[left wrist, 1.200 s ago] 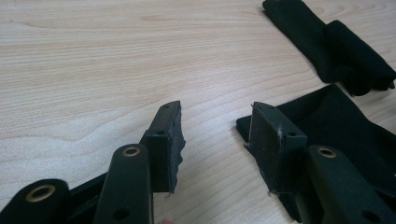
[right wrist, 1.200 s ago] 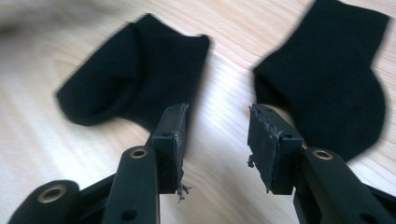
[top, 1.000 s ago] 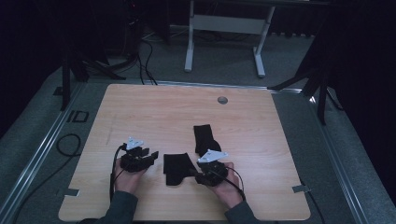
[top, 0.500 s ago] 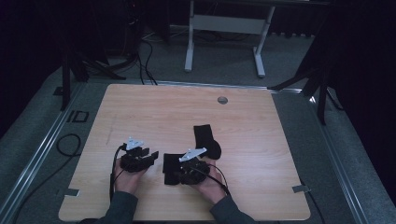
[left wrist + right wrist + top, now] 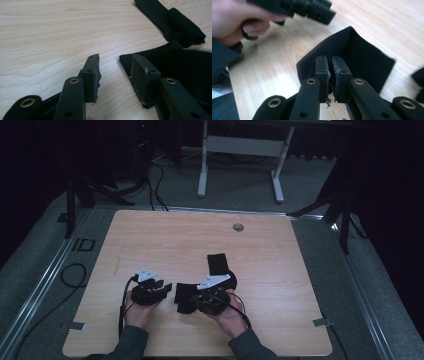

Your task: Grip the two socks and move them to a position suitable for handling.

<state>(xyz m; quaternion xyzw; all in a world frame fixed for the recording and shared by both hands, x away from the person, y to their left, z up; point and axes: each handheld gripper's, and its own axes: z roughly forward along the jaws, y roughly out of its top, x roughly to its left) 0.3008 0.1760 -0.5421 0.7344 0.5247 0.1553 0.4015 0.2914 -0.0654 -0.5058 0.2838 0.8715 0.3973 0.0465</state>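
A flat black cloth (image 5: 182, 292) lies on the wooden table (image 5: 175, 235) near its front edge, between my two grippers. My right gripper (image 5: 194, 301) is shut on the cloth's near edge; in the right gripper view the cloth (image 5: 362, 57) rises in a fold around the pinching jaws (image 5: 330, 62). My left gripper (image 5: 164, 288) stands open just left of the cloth. In the left gripper view its jaws (image 5: 115, 62) frame the cloth's corner (image 5: 180, 67) without touching it. A second black cloth, rolled (image 5: 218, 266) (image 5: 175, 22), lies just beyond.
A round grommet hole (image 5: 238, 227) sits at the table's far edge. Tape marks (image 5: 320, 322) are stuck near the front corners. A cable (image 5: 70, 275) loops on the floor to the left, and a white desk frame (image 5: 240, 145) stands behind.
My right gripper has moved left from the rolled cloth's side onto the flat cloth and is now shut on its edge. The left gripper has barely shifted.
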